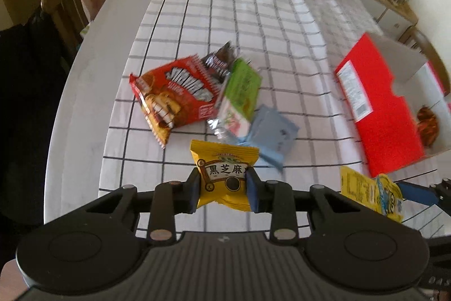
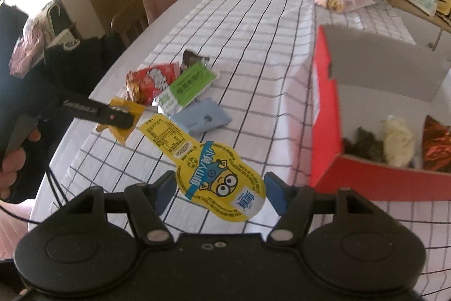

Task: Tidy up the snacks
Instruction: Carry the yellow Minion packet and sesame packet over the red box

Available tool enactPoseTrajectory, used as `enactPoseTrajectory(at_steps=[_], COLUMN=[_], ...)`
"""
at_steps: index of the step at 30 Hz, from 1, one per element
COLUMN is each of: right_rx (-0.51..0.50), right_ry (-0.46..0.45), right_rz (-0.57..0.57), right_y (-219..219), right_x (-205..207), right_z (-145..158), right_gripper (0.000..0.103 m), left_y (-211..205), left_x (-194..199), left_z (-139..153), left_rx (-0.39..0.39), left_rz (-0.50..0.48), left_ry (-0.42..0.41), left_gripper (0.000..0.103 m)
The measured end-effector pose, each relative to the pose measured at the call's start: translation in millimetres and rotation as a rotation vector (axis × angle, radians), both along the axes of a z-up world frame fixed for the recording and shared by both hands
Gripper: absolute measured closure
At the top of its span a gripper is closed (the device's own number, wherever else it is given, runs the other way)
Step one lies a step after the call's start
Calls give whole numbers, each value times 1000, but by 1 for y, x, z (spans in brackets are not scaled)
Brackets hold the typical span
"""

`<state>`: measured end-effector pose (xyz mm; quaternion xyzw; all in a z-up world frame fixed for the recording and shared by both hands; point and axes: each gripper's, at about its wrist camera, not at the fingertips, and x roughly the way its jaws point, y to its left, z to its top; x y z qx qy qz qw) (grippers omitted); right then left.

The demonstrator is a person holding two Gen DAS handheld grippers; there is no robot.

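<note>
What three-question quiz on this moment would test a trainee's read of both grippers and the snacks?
1. True or false: the left gripper is shut on the yellow sesame packet.
2. Which snack sits between the fingers of the right gripper?
A. the red biscuit bag
B. the yellow cartoon pouch
C. the pale blue packet
3. Fill the gap: the open red box stands on the ____ side of the right wrist view.

Key:
1. True.
2. B, the yellow cartoon pouch. The red biscuit bag and pale blue packet lie on the checked tablecloth.
3. Right.
</note>
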<state>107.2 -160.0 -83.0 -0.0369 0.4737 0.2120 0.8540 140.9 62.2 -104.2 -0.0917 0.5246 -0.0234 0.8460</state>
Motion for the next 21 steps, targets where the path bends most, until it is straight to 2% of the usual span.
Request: enactPoseTrajectory(at_steps=[11, 21], right_rx=[19, 19], right_ry=[-117, -173], right_rz=[-64, -151], right_y=[-57, -125], right_x=[6, 20], right_z=[45, 63], right_gripper=[36, 36], left_y=[-52, -129], left_x=[-4, 12], left_z=[57, 82], left_rx=[-40, -35], left_rz=[-47, -136], left_ry=[-123, -191], left_gripper=[71, 71])
